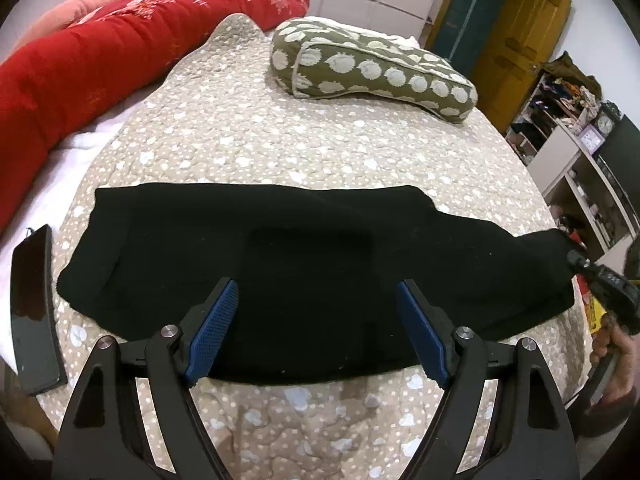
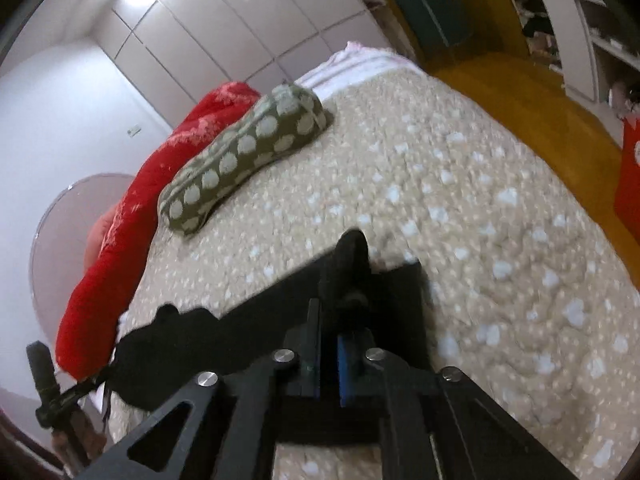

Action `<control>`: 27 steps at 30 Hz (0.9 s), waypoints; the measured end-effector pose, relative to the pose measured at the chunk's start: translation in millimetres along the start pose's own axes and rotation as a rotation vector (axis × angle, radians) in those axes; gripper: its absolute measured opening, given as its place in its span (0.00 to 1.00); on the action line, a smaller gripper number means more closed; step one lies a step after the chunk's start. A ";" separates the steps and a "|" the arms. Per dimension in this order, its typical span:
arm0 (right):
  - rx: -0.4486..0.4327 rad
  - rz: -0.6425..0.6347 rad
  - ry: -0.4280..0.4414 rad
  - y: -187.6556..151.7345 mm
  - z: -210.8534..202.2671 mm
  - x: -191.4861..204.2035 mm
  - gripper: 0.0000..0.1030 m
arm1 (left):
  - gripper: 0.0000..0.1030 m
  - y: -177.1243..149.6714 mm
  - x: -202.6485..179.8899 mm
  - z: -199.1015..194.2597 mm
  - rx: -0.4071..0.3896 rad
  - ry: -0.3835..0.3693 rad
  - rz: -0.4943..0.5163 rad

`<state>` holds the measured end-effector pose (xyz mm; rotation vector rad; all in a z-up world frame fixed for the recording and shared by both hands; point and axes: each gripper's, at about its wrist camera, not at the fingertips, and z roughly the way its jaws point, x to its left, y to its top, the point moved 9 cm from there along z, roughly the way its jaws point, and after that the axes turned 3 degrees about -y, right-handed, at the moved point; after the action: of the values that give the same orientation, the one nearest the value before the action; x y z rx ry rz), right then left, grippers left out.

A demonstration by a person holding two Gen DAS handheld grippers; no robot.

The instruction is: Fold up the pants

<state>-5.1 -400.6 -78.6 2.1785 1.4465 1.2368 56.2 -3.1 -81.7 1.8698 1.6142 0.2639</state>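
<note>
Black pants (image 1: pixel 304 272) lie folded in a wide strip across the beige dotted quilt (image 1: pixel 280 140). My left gripper (image 1: pixel 316 320) is open, its blue pads (image 1: pixel 212 332) spread over the near edge of the pants, holding nothing. My right gripper (image 1: pixel 576 260) shows at the right edge of the left wrist view, pinching the right end of the pants. In the right wrist view my right gripper (image 2: pixel 340 320) is shut on a bunched fold of the pants (image 2: pixel 348 256), lifted a little off the quilt (image 2: pixel 480 220). The view is blurred.
A green pillow with white dots (image 1: pixel 372 68) and a long red bolster (image 1: pixel 120 48) lie at the far side of the bed. A black phone (image 1: pixel 34 312) lies at the left of the pants. Shelves (image 1: pixel 580 160) and a yellow door (image 1: pixel 516 48) stand to the right.
</note>
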 end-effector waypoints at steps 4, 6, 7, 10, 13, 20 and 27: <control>-0.099 -0.152 -0.020 8.0 -53.6 24.9 0.04 | 0.79 4.4 14.2 -10.3 -0.034 0.026 -0.019; -0.070 -0.154 -0.039 -2.2 -60.2 17.4 0.05 | 0.79 4.9 22.8 -8.0 -0.028 0.037 -0.047; -0.032 -0.161 -0.070 -12.8 -53.4 9.6 0.05 | 0.79 4.2 26.3 -5.6 -0.023 0.037 -0.061; 0.126 -0.154 -0.176 -47.1 -13.9 -21.1 0.07 | 0.79 -0.2 31.3 0.1 -0.007 0.051 -0.069; 0.134 -0.087 -0.185 -48.8 -14.9 -35.9 0.17 | 0.79 -0.2 40.3 -1.0 -0.012 0.114 -0.046; -0.032 -0.232 -0.138 -0.9 -42.0 36.8 0.21 | 0.79 10.9 73.3 -13.4 -0.061 0.198 -0.103; 0.129 -0.456 0.106 -43.0 78.2 179.8 0.24 | 0.79 1.3 113.8 -5.7 -0.028 0.305 -0.188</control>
<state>53.4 -209.5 -60.5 1.7278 1.9730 1.1289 79.6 105.9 -105.3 1.7035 1.9654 0.5067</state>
